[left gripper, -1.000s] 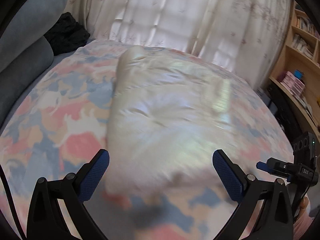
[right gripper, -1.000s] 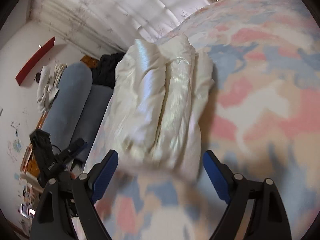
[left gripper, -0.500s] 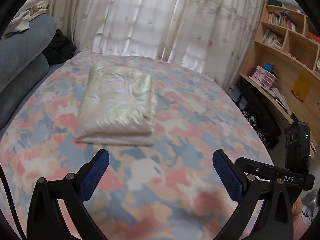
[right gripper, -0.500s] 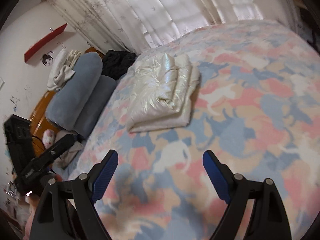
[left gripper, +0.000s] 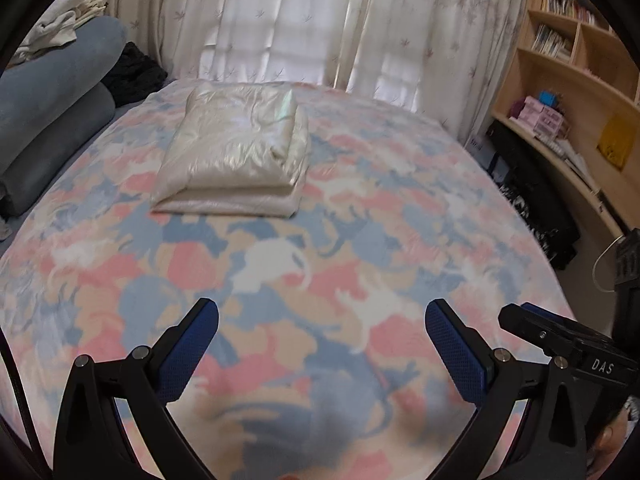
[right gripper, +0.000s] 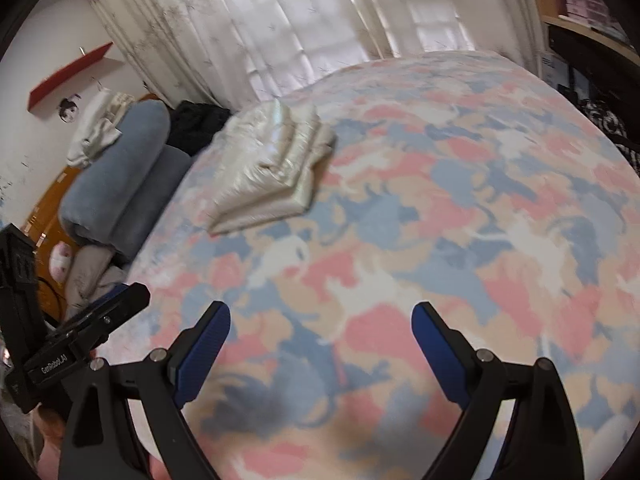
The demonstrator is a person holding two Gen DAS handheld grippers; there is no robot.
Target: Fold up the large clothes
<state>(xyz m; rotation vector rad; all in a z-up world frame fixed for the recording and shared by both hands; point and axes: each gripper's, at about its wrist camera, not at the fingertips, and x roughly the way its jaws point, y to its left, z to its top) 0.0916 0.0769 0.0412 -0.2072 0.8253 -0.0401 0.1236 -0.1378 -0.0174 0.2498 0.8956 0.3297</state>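
Note:
A shiny cream puffy garment (left gripper: 236, 152) lies folded into a thick rectangle on the far left part of the bed; it also shows in the right wrist view (right gripper: 272, 164). My left gripper (left gripper: 322, 316) is open and empty, well back from the garment above the near part of the bed. My right gripper (right gripper: 320, 316) is open and empty too, also far from the garment. Each gripper shows at the edge of the other's view.
The bed has a pink, blue and beige patterned cover (left gripper: 360, 240). Rolled grey-blue bedding (left gripper: 48, 120) and a black item (left gripper: 134, 72) lie at the left. Wooden bookshelves (left gripper: 568, 92) stand at the right. White curtains (left gripper: 304, 20) hang behind.
Both grippers have pulled back from the folded garment, which was close between the fingers and now lies far off on the bed. Both stayed open.

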